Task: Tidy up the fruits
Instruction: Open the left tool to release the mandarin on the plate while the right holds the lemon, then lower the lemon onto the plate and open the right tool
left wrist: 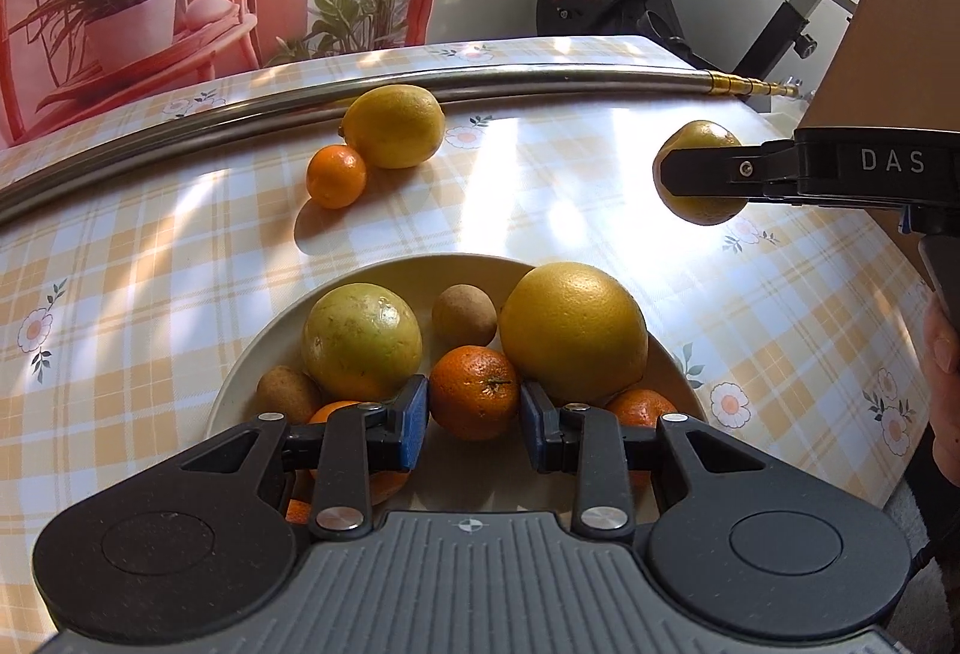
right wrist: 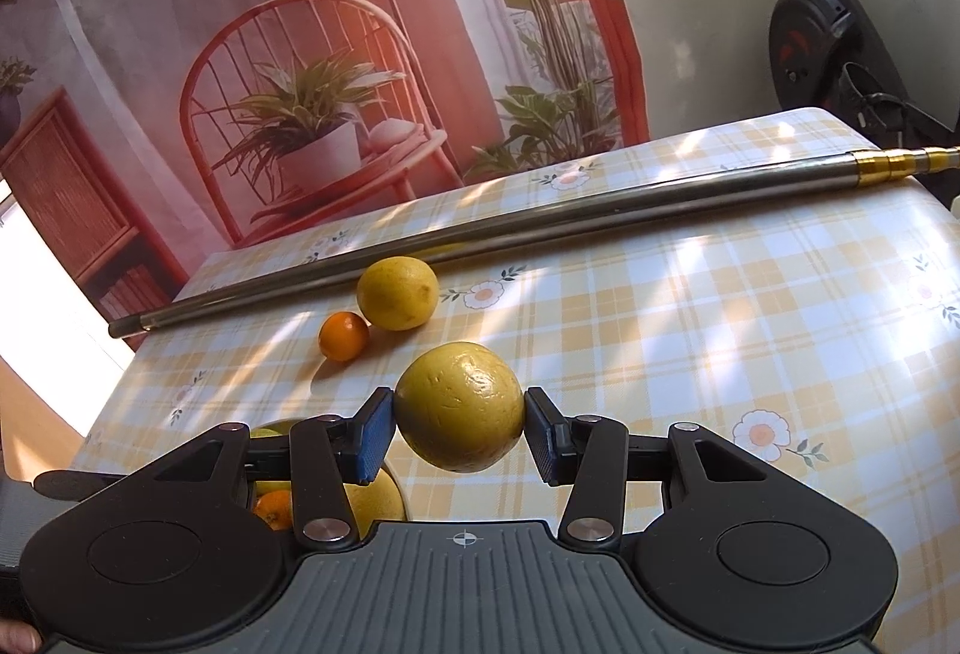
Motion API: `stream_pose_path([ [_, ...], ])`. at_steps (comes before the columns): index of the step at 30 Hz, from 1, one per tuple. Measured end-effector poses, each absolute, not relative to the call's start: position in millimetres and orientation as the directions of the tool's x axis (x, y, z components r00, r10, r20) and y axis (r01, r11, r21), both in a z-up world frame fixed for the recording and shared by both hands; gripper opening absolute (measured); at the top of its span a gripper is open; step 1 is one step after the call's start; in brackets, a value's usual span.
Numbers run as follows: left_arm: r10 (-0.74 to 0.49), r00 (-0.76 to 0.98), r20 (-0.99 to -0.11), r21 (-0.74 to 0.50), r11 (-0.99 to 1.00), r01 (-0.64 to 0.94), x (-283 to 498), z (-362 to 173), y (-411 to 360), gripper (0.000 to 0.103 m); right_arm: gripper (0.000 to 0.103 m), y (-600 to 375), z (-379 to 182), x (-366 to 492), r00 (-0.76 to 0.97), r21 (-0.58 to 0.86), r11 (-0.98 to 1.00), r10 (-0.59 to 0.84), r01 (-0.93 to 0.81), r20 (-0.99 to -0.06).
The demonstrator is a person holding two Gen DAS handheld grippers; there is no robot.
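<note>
The checked table (right wrist: 720, 306) fills the room's near side, a long metal pole (right wrist: 480, 228) lying across its far edge. On the table sits the cream plate (left wrist: 384, 276), heaped: two big yellow-green citrus at ten and two o'clock, a mandarin (left wrist: 474, 393) at the centre, two small brown fruits, and more orange pieces partly hidden at six. The left gripper (left wrist: 474, 429) hovers low over that mandarin, its blue pads spread either side, seemingly not touching. Out at the plate's two o'clock, the right gripper (right wrist: 459, 429) pinches a yellowish citrus (right wrist: 459, 405) clear above the cloth. I'd say a fruit is being sorted off the plate: at twelve o'clock a lemon (left wrist: 393, 126) and a small orange (left wrist: 336, 176) already touch side by side. Next, the carried citrus needs setting down gently beside its like, lest it roll
</note>
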State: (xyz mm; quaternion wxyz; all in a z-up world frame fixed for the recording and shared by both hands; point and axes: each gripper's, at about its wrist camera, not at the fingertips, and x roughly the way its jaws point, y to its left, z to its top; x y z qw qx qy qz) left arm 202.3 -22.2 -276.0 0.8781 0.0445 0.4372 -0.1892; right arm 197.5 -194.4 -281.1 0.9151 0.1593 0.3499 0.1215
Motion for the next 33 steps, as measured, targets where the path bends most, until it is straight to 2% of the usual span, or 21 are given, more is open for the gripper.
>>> stream_pose_path([
  [9,-0.342,0.524,-0.780,-0.166,0.921,0.354,204,-272,-12,0.038,0.043,-188,-281,195,0.715,0.378,0.917,0.350,-0.128,-0.606],
  [17,-0.388,0.585,-0.712,-0.234,0.917,0.323,194,-241,11,0.041,0.043,-175,-270,186,0.697,0.389,0.903,0.399,-0.185,-0.595],
  [25,-0.287,0.694,-0.660,-0.163,0.957,0.241,176,-206,40,0.041,0.043,-144,-262,175,0.658,0.362,0.896,0.437,-0.256,-0.614],
  [33,-0.265,0.721,-0.640,-0.184,0.964,0.191,159,-202,62,0.041,0.043,-102,-265,159,0.591,0.311,0.894,0.446,-0.322,-0.672],
])
